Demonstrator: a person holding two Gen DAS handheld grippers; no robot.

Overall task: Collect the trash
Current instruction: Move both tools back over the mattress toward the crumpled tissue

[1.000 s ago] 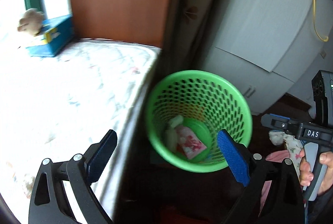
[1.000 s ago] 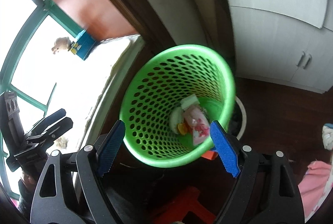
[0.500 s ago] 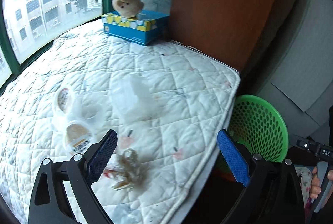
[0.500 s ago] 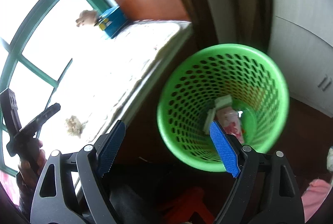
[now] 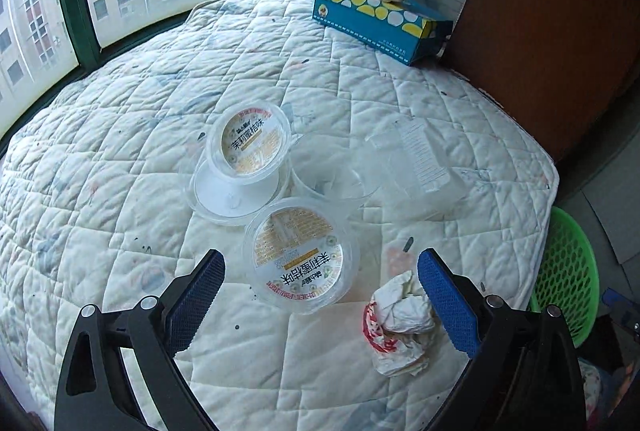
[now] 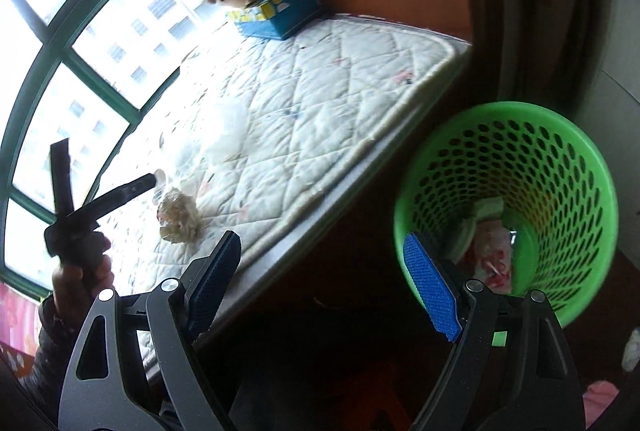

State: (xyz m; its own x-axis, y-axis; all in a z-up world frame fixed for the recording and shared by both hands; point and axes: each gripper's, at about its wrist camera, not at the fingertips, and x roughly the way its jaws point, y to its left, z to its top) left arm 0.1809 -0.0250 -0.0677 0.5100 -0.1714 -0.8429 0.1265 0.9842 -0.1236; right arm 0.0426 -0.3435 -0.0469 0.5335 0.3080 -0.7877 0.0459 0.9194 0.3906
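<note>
Bare quilted mattress left of cups

Both the left claw and right claw tilt downward, spread wide and empty.

Both wrist views look down, sharing mattress and basket.

Two labelled tubs (printed lids), one crumpled wrapper, one green basket.
</note>
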